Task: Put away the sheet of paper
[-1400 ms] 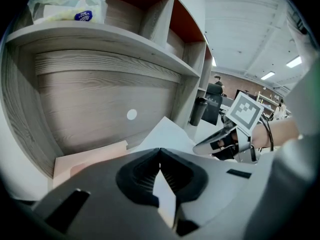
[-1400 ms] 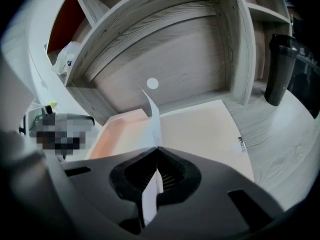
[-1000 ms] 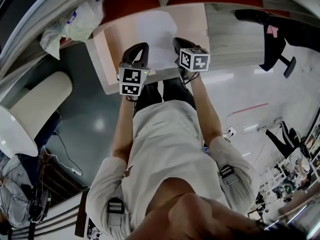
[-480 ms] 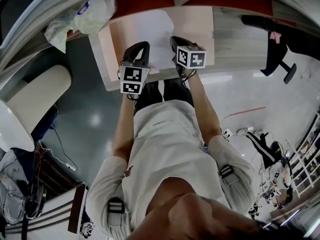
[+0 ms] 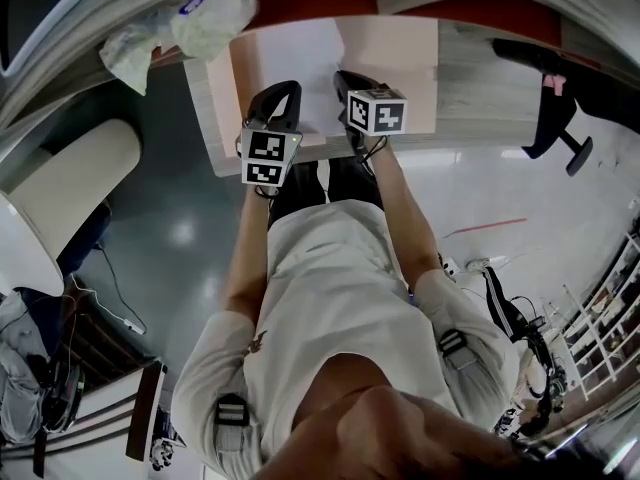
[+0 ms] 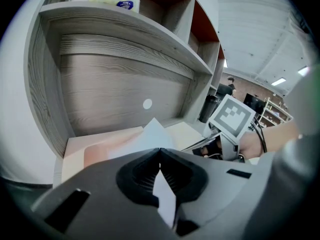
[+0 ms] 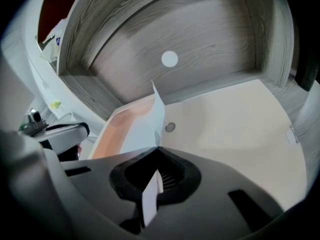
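Note:
The white sheet of paper [image 5: 298,60] lies over a shallow pink tray [image 7: 116,129] on the cream desk [image 5: 405,68] inside a grey wooden alcove. My left gripper [image 5: 277,110] is shut on the sheet's near edge at the left, and the paper [image 6: 150,134] runs out from between its closed jaws. The right gripper [image 5: 348,90] is shut on the same near edge at the right. From there the sheet [image 7: 150,124] rises as a curled fold in front of that gripper. The right gripper's marker cube [image 6: 231,115] shows beside the left one.
A crumpled plastic bag [image 5: 178,26] sits on the shelf above the desk. The alcove's back panel has a round white plug [image 7: 169,59]. A black office chair [image 5: 548,93] stands to the right, a white padded seat [image 5: 62,203] to the left. A small round fitting [image 7: 170,127] sits in the desktop.
Both grippers keep their hold on the sheet. The desk and shelf have shifted to the right in the head view, and the right gripper sits slightly further in over the desk.

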Demonstrator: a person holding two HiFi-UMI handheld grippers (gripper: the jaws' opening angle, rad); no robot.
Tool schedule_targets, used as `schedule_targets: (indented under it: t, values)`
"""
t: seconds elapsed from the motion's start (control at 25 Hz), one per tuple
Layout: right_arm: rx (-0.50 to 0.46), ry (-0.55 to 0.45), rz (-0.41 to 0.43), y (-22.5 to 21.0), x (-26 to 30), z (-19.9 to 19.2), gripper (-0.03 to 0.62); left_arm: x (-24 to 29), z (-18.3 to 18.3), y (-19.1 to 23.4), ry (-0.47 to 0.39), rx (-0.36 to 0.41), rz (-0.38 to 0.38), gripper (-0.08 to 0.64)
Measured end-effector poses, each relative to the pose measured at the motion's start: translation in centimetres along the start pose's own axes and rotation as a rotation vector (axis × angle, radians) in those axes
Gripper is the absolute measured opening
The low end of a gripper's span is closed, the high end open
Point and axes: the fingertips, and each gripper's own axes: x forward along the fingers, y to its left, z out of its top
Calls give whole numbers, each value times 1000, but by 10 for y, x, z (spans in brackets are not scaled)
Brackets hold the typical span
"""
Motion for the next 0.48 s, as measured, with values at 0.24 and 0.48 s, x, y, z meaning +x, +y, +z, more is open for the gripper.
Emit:
schedule_targets:
  t: [0.24,0.48]
  values:
    - [-11,29,25,15,12,-5,18,-5,-4,5,-3,-12,6,20]
    - [-17,55,44,25,21,-9,18,-11,-8,8,-7,-23,11,20]
